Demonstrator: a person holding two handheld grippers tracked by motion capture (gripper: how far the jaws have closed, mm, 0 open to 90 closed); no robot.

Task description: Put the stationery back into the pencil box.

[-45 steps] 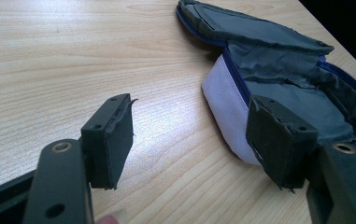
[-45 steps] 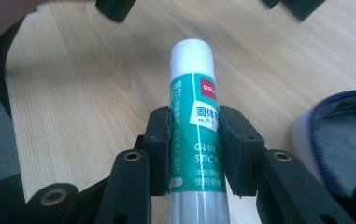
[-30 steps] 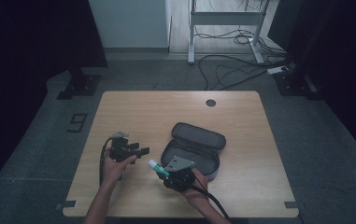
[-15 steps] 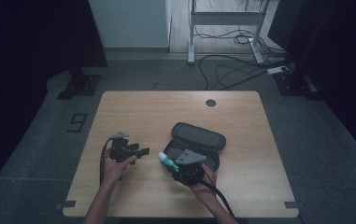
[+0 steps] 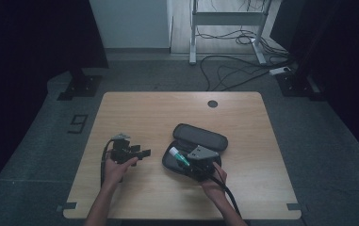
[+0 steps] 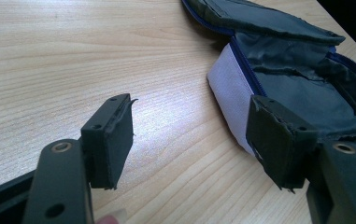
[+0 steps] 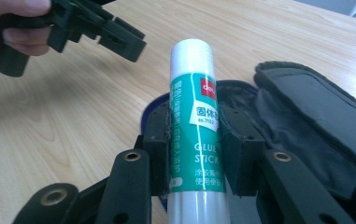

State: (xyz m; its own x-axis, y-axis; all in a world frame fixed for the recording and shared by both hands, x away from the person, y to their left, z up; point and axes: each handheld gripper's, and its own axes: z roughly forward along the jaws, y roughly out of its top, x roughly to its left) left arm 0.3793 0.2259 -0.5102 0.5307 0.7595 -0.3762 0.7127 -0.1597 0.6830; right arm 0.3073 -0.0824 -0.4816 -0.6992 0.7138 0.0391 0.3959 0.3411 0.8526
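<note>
Two grippers over the counter [image 5: 134, 108]. High view: right gripper [image 5: 186, 160] carries the glue stick [image 5: 179, 157] above the open pencil case [image 5: 215, 139]; left gripper [image 5: 137, 153] sits apart. Left gripper view: jaws wide, nothing between, case wall [image 6: 231, 93] just ahead. Right gripper view: jaws clamped mid-barrel on the glue stick [image 7: 196, 121], cap end forward. Judgement: light, rigid, slick plastic; mid-barrel hold suits it, case is soft.

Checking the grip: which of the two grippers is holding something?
The right gripper, clamped on the glue stick; the left gripper is open and empty.
</note>
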